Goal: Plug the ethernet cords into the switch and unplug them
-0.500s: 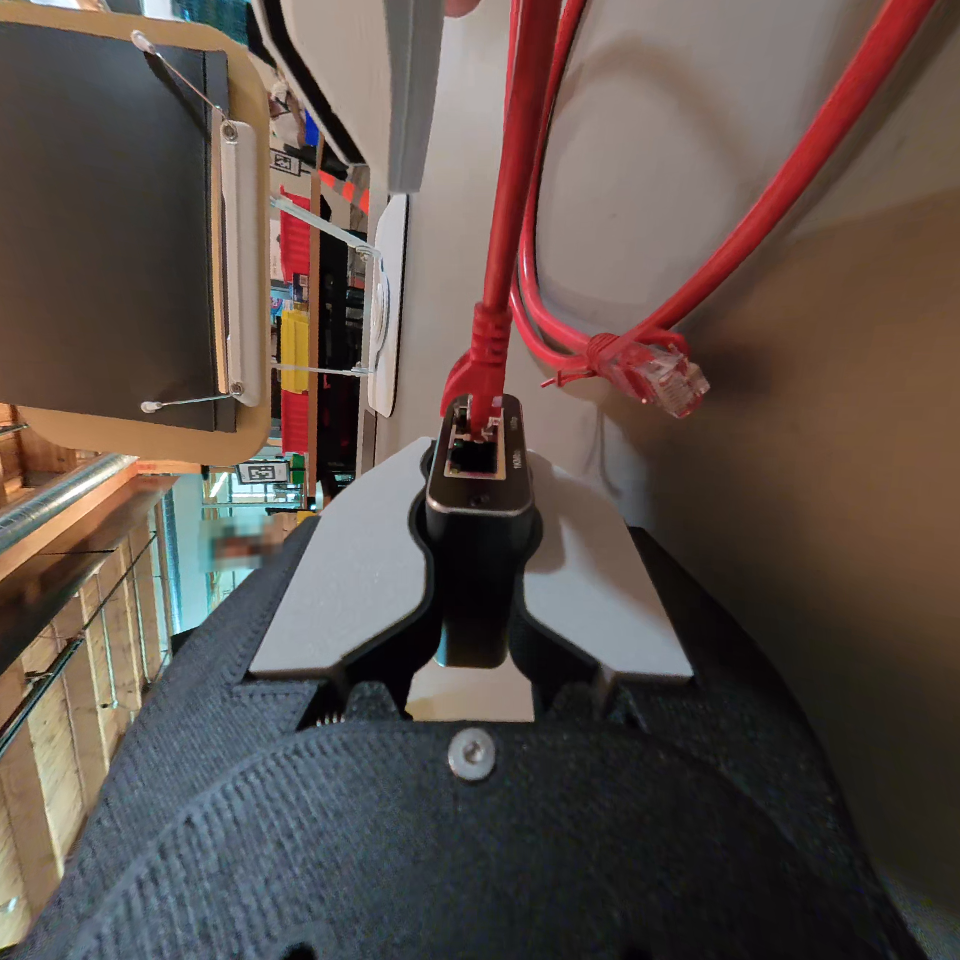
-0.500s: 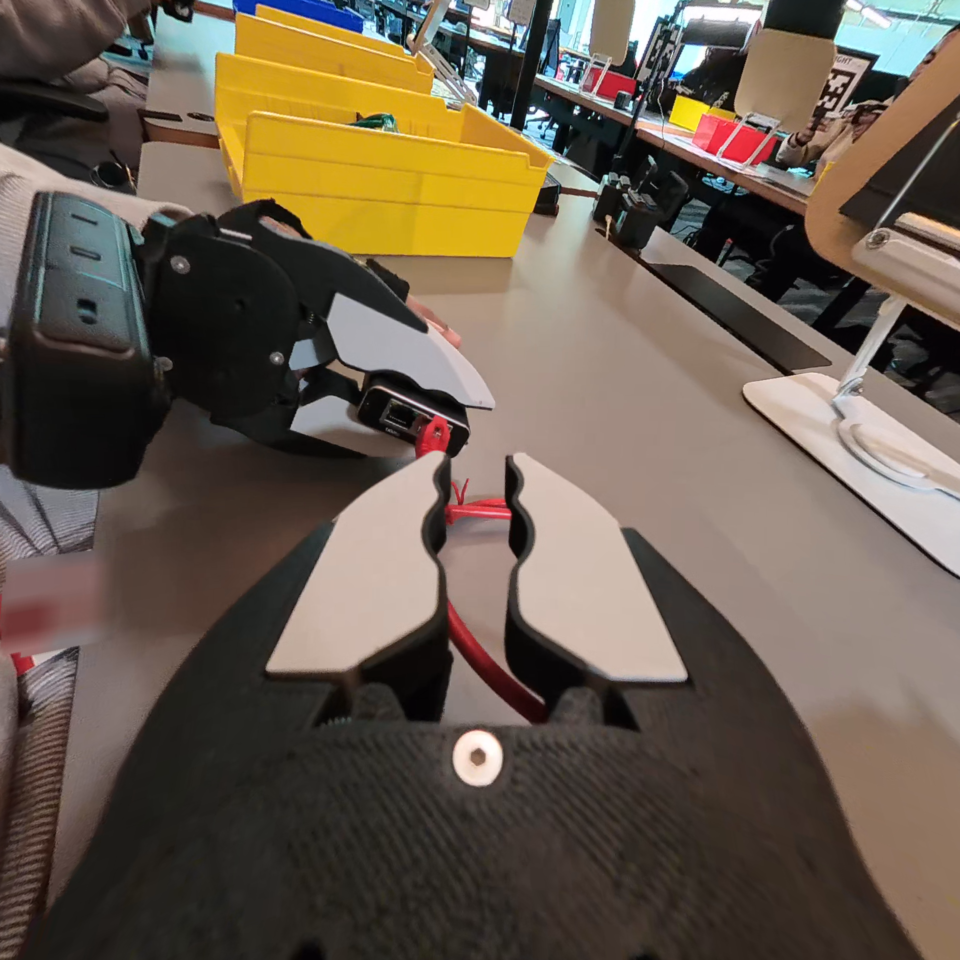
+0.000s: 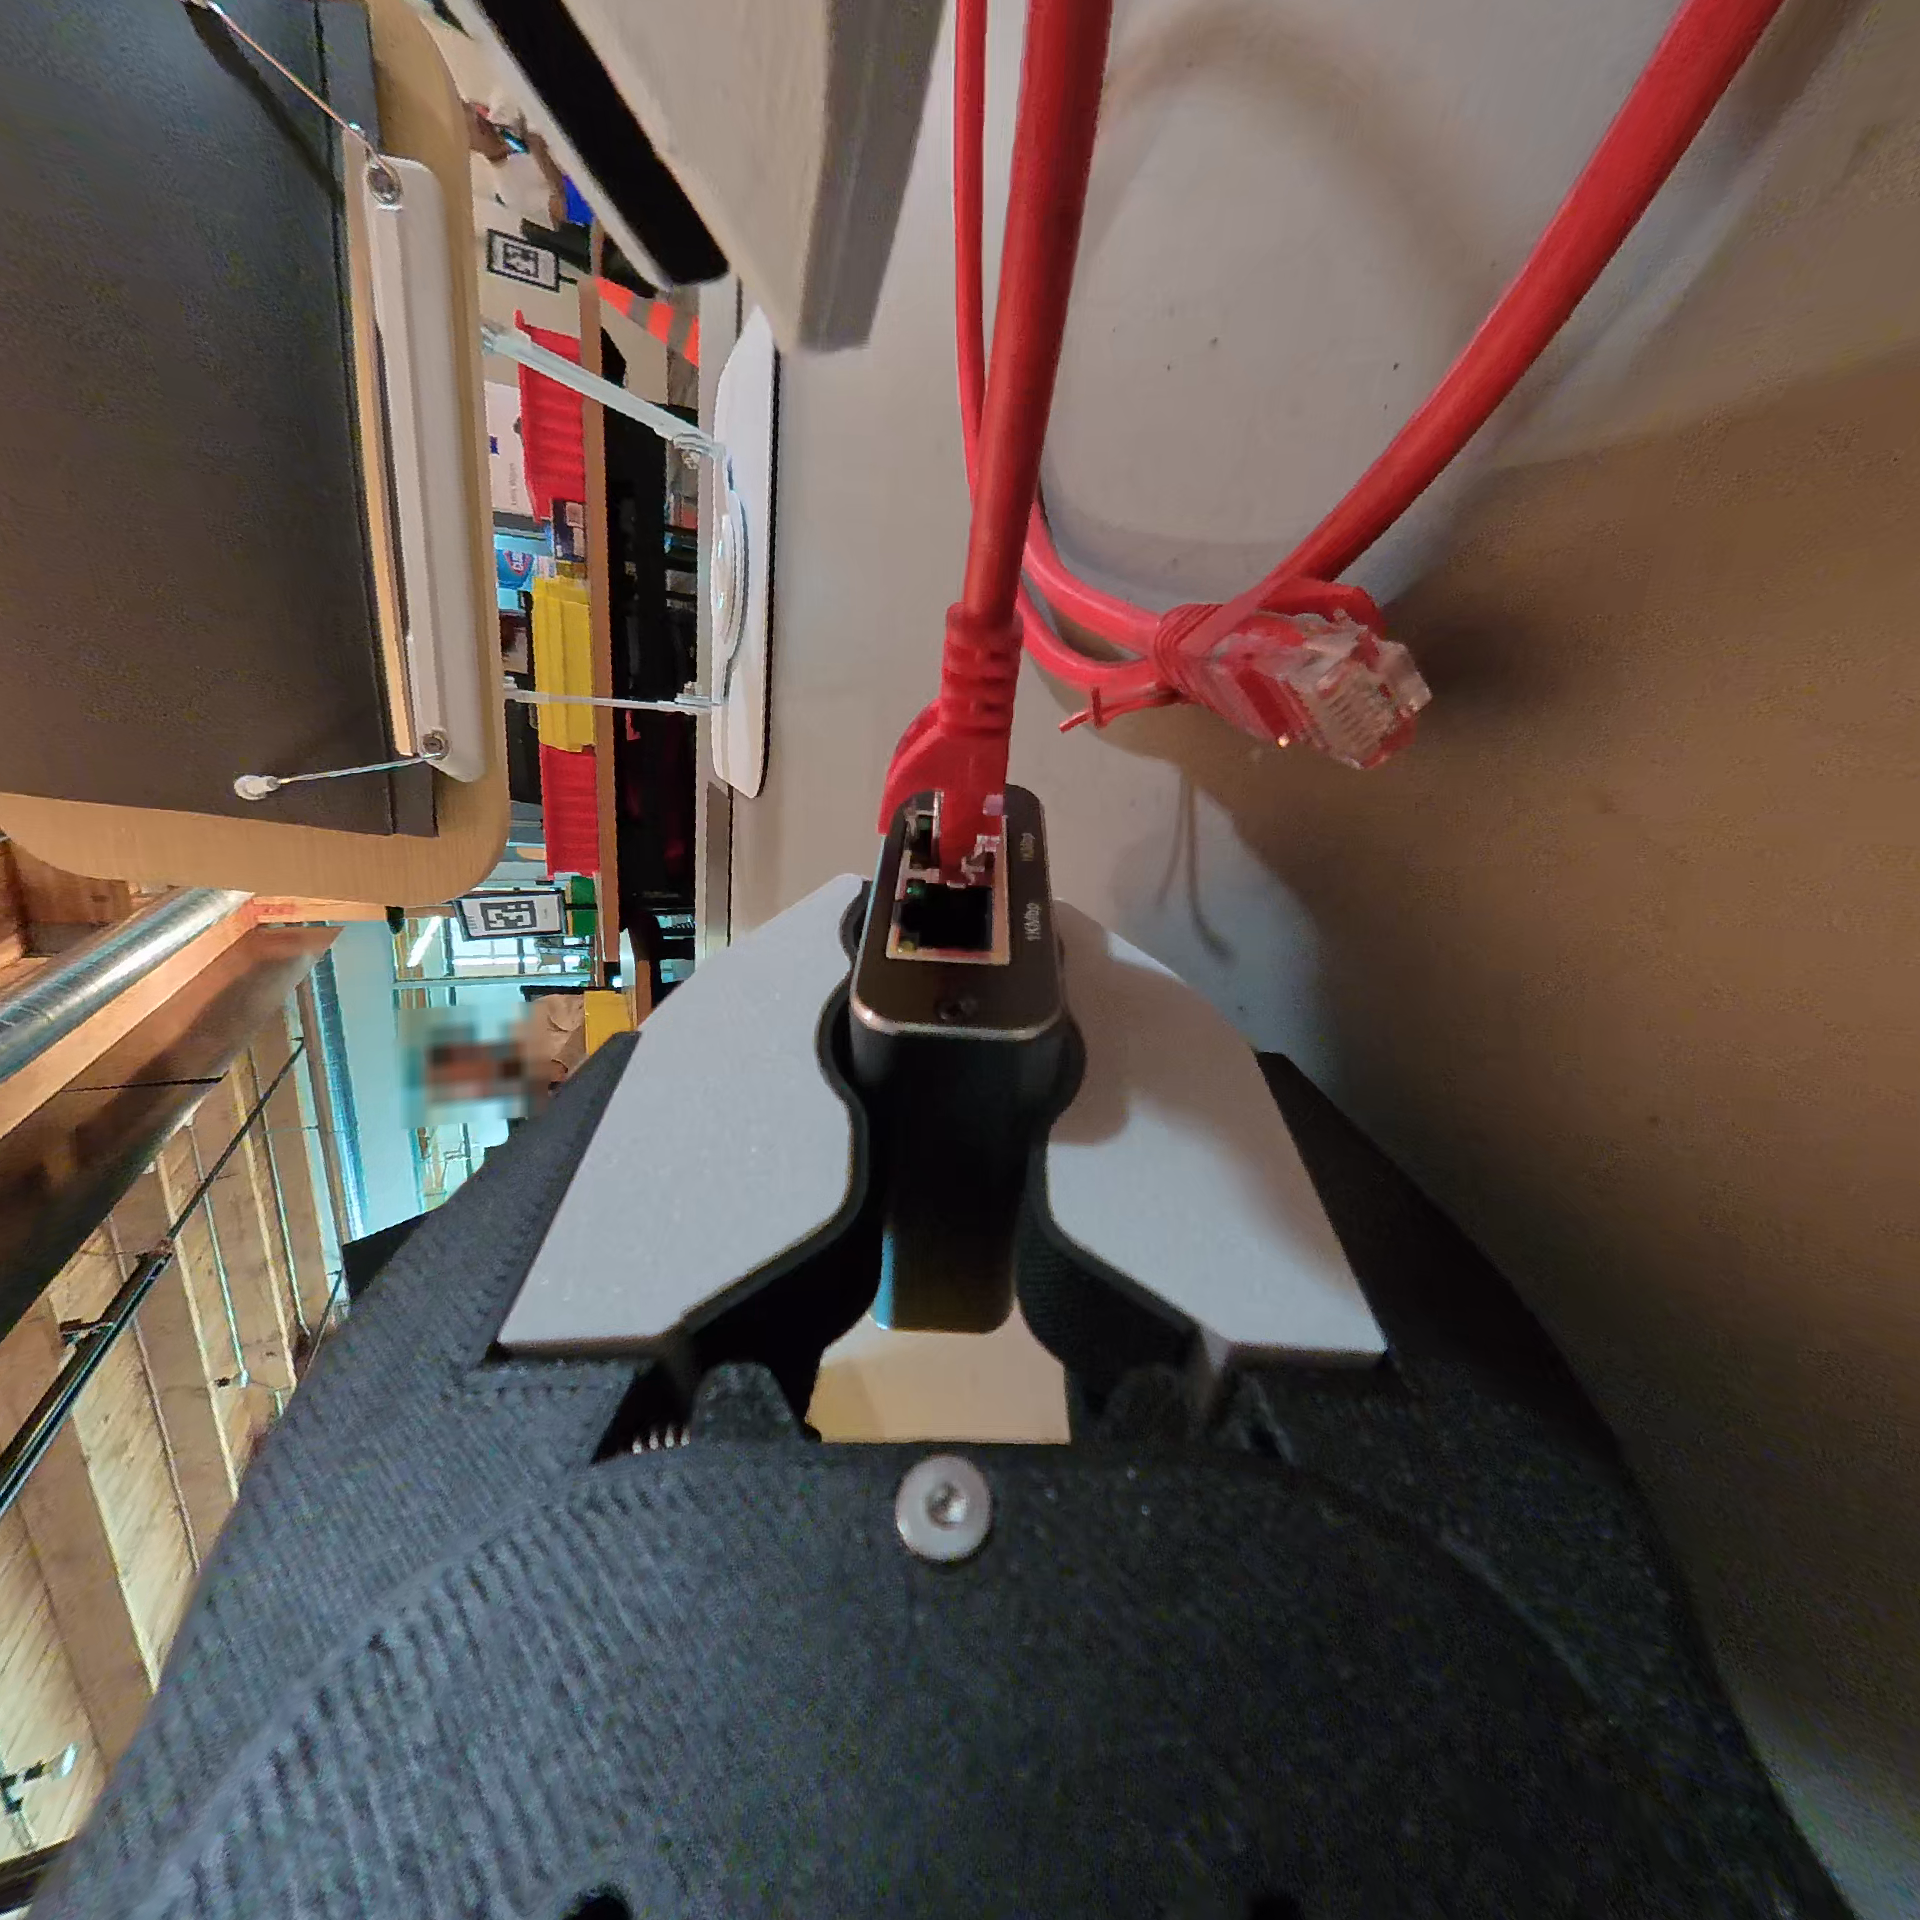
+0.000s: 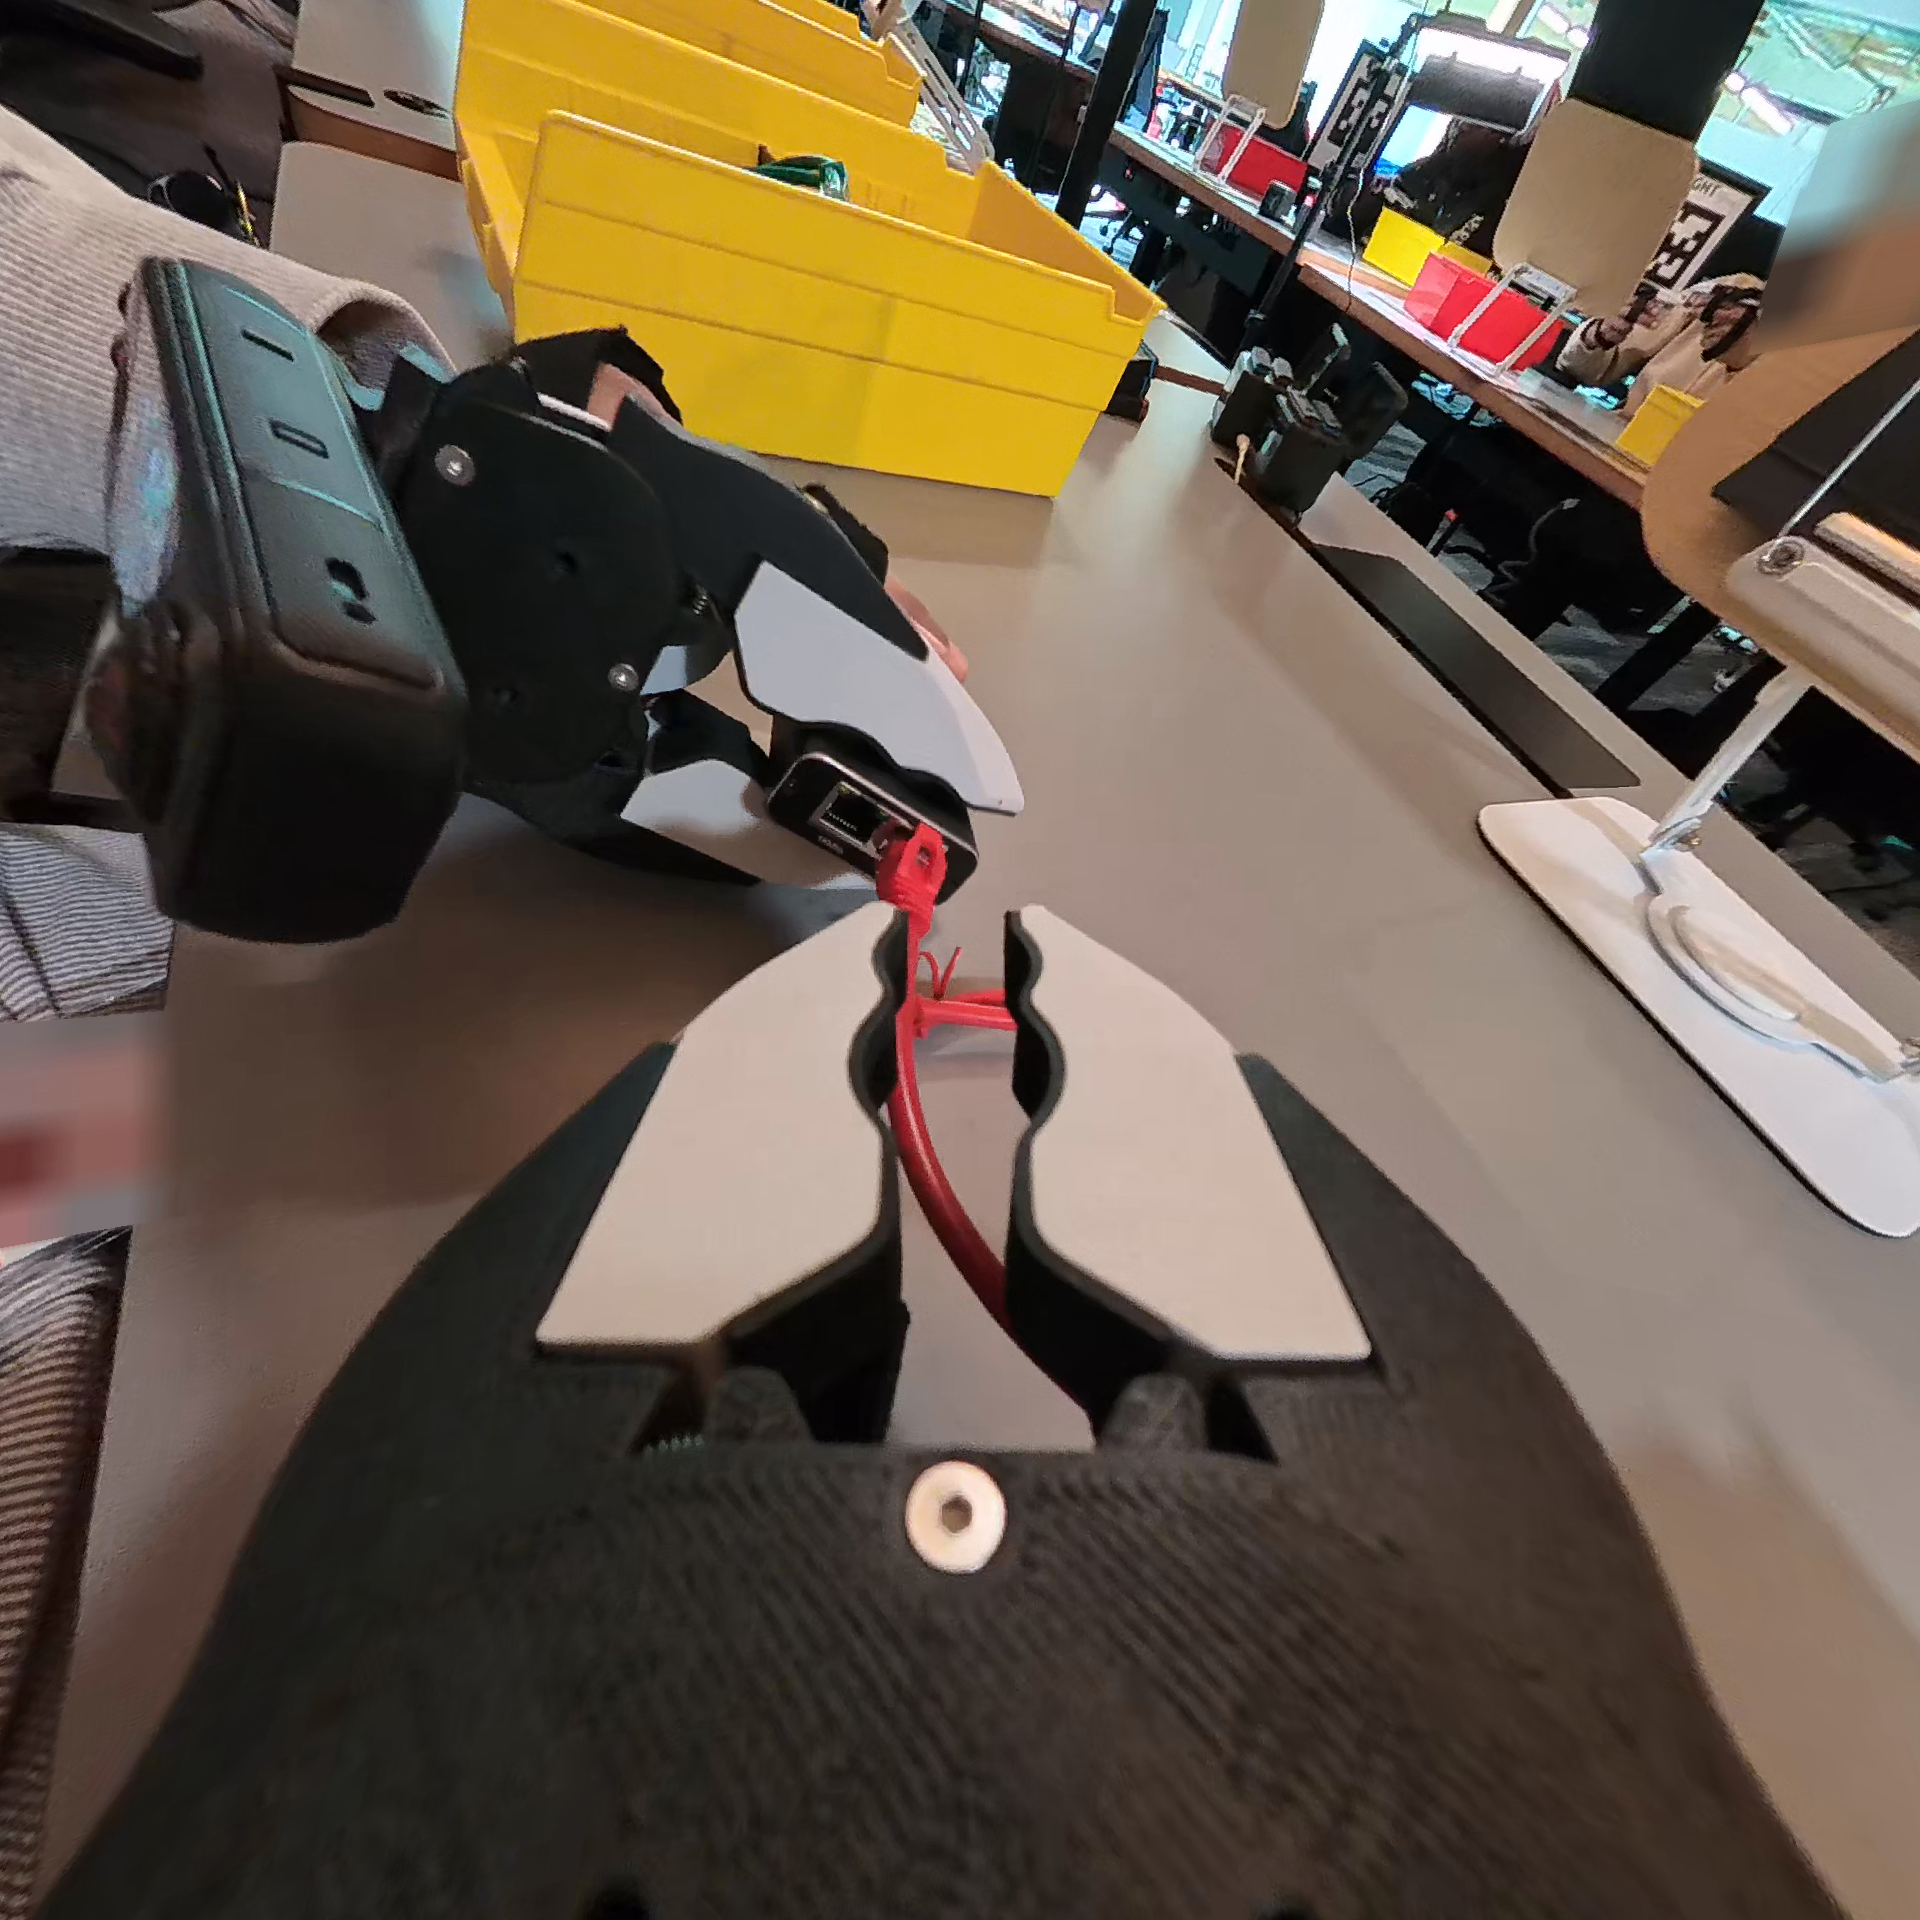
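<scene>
The switch (image 3: 951, 997), a small dark box, sits clamped between the jaws of the left gripper (image 3: 951, 935), port face pointing out. One red ethernet cord (image 3: 1013, 447) is seated in the port farther from the gripper body; the port beside it stands empty. Just beyond the switch lies a second connector (image 3: 1320, 686), clear-tipped and loose on the counter (image 3: 1558, 935), bound to looped red cable by a tie.

From the other side, the right gripper (image 4: 951, 935) straddles the plugged cord (image 4: 935, 1174) just behind the switch, its jaws part open, the cord running through the gap. The left-hand jaw looks to brush the cable, but there is no squeeze on it.

The risk here, as I judge it: closing on bare cable and pulling would strain the cord with the latch tab unpressed, and the switch could twist out of the left jaws.

The left gripper lies rolled on its side, low over the counter, a sleeved forearm (image 4: 62, 343) behind it. The right gripper points almost straight at the switch's ports.
</scene>
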{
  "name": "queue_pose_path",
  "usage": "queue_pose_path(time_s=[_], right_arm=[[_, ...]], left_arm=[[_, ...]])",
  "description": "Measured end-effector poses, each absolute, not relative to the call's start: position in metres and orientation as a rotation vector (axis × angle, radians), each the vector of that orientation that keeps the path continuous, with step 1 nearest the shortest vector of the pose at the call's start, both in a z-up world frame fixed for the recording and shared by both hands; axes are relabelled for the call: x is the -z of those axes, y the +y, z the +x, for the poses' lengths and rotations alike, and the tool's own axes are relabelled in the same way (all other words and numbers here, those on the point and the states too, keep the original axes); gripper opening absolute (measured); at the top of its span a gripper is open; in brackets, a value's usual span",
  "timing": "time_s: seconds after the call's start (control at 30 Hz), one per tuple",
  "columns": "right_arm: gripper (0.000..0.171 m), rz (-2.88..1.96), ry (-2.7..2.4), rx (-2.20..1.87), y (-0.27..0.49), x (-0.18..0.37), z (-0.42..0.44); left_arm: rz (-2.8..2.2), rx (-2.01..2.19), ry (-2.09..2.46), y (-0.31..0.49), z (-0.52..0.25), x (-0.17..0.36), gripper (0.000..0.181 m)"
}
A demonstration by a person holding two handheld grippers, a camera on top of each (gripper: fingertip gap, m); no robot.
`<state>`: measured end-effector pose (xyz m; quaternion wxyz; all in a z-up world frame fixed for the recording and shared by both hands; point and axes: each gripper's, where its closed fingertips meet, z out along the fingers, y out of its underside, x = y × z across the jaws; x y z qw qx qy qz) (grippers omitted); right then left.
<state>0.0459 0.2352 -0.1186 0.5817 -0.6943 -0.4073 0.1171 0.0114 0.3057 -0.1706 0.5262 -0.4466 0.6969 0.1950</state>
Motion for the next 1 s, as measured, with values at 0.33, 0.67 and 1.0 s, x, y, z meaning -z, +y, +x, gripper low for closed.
queue_pose_path(time_s=[0.33, 0.67, 1.0], right_arm=[[0.019, -1.630, -0.972, -0.263, 0.235, 0.123, 0.045], [0.040, -1.705, -1.091, -0.228, 0.231, 0.148, 0.038], [0.005, -1.685, -1.106, -0.086, 0.238, 0.149, 0.044]], left_arm=[[-1.105, -0.471, 1.678, 0.310, 0.007, 0.176, 0.027], [-1.171, -0.397, 1.660, 0.311, 0.005, 0.178, 0.028], [-1.206, -0.313, 1.641, 0.308, 0.006, 0.177, 0.029]])
